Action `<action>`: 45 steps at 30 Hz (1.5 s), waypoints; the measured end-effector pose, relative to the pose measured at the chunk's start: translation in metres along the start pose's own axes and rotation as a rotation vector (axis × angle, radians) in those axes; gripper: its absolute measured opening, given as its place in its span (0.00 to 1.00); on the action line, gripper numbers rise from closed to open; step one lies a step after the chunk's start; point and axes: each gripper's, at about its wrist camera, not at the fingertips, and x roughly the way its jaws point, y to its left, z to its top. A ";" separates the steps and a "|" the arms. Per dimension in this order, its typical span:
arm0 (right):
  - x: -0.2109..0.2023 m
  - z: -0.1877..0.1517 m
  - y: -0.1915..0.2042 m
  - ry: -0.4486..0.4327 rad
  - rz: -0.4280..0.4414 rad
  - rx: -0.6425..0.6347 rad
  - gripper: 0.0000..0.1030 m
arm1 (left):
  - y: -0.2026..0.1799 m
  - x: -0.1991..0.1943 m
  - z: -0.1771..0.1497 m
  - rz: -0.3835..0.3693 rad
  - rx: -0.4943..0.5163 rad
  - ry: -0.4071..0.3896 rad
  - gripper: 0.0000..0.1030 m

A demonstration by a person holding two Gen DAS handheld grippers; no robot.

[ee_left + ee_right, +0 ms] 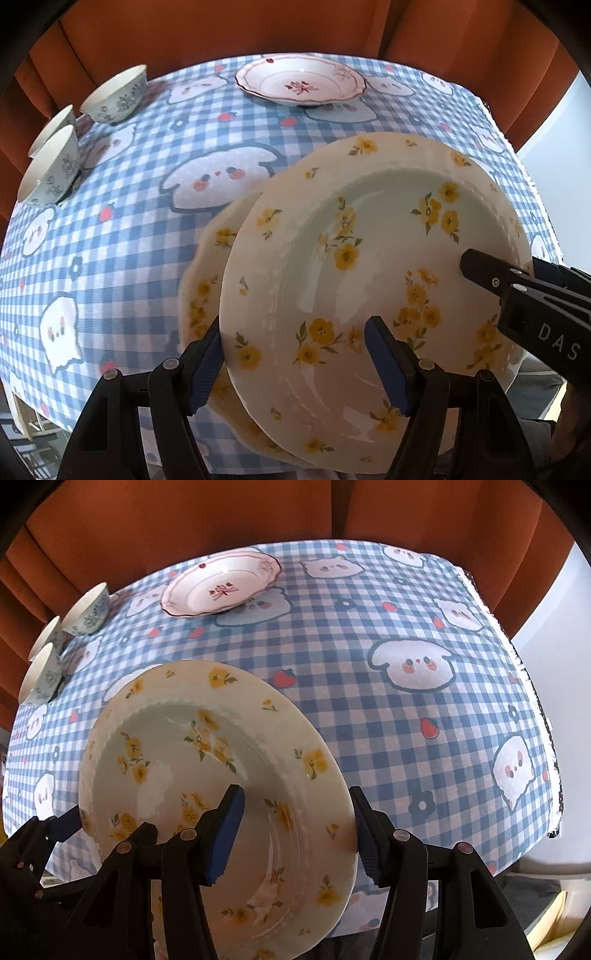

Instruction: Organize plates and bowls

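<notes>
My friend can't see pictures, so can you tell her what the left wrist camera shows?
Both grippers, left and right, clamp opposite rims of a yellow-flowered plate, held over a second matching plate. Behind, on the blue checked tablecloth, sit a pink plate and three bowls.

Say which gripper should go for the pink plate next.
Left, probably. In its own view the pink plate lies almost straight ahead of the left gripper. From the right gripper it sits off to the left, across the yellow-flowered plate that both straddle.
</notes>
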 end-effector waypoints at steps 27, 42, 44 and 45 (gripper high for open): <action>0.033 0.013 0.000 0.052 0.007 -0.027 0.58 | -0.003 0.027 0.011 0.058 0.003 0.019 0.82; 0.012 -0.001 -0.012 -0.021 -0.003 0.033 0.38 | -0.006 0.026 0.007 0.084 0.058 0.009 0.87; 0.011 -0.001 -0.008 -0.028 -0.019 0.018 0.36 | -0.007 0.025 0.006 0.090 0.070 0.015 0.87; 0.011 -0.001 -0.007 -0.029 -0.025 0.014 0.36 | -0.007 0.023 0.005 0.093 0.077 0.015 0.87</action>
